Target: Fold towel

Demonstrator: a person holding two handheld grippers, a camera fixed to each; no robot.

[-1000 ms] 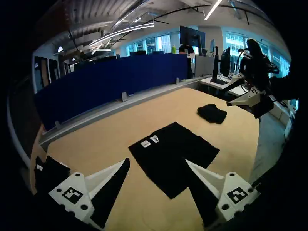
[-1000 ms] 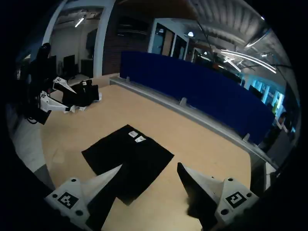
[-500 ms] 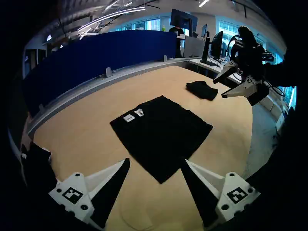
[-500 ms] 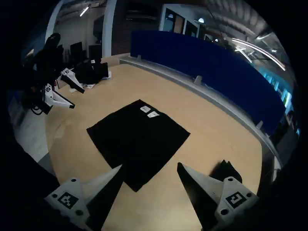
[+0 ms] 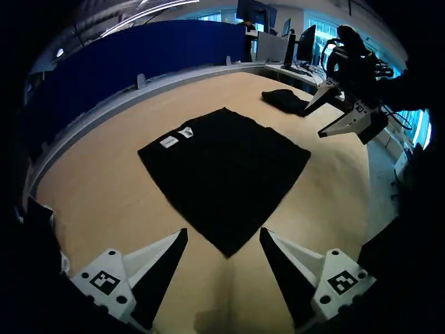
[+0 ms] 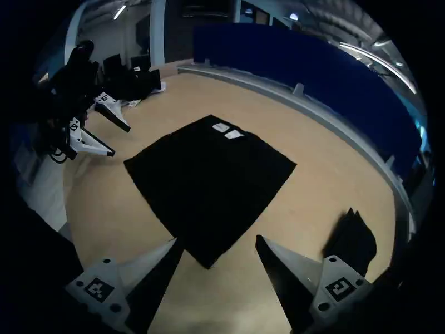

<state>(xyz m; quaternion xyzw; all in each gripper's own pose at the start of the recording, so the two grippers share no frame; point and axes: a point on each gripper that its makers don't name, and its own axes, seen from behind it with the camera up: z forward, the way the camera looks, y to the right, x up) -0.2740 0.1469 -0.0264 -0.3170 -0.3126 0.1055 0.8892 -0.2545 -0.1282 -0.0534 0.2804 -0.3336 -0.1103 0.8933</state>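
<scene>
Towel point(image 5: 222, 172) lies flat on the surface point(image 5: 100, 183); I hold left claw point(image 5: 222, 230) and right claw point(image 6: 217, 239) wide, each facing a corner to pinch.

**Two cameras, one towel**

My left gripper point(image 5: 222, 230) camera looks down, close, past its jaws at a towel point(image 5: 222, 161) corner just ahead of them. My right gripper point(image 6: 217, 239) camera does likewise at another corner. Both share towel and table point(image 5: 111, 183).
</scene>
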